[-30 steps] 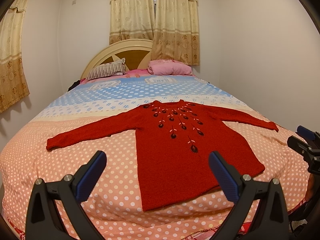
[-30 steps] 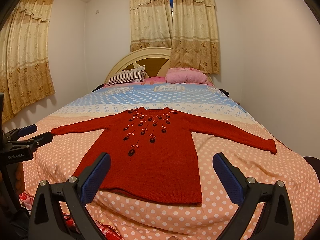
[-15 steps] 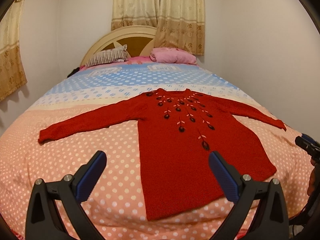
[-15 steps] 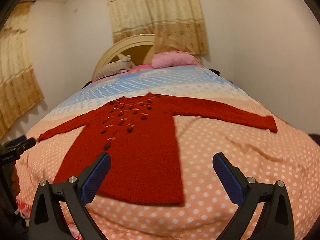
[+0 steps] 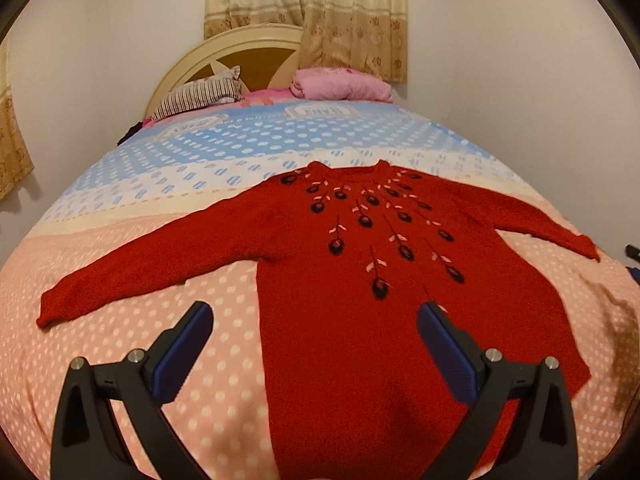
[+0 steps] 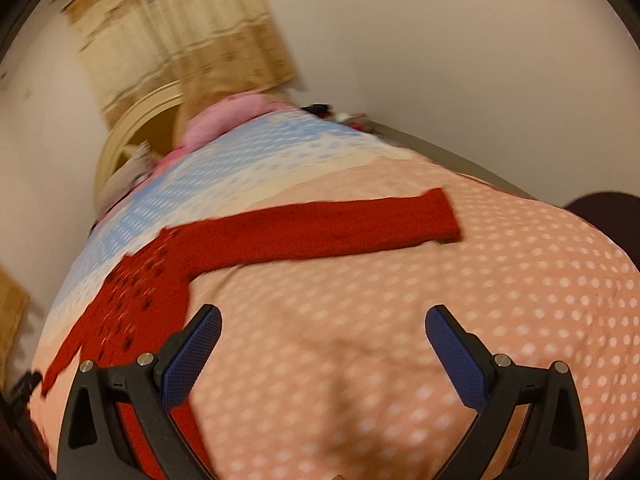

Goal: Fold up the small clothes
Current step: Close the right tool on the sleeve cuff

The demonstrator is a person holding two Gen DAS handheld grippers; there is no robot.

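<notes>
A red knitted sweater with dark embroidered flowers lies flat, face up, on the bed, both sleeves spread out. My left gripper hovers open above the sweater's lower left edge, nothing between its blue pads. In the right wrist view the picture is blurred; the sweater's right sleeve stretches across the spotted cover, its cuff at the far right. My right gripper is open over bare bedspread, nearer than that sleeve, with the sweater's body to its left.
The bed has a pink dotted cover turning blue toward the headboard. A striped pillow and a pink pillow lie at the head. White walls stand close on the right; curtains hang behind.
Both grippers have moved forward and lower over the bed. The right one has swung right, from the sweater's body to its right sleeve. Both stay open.
</notes>
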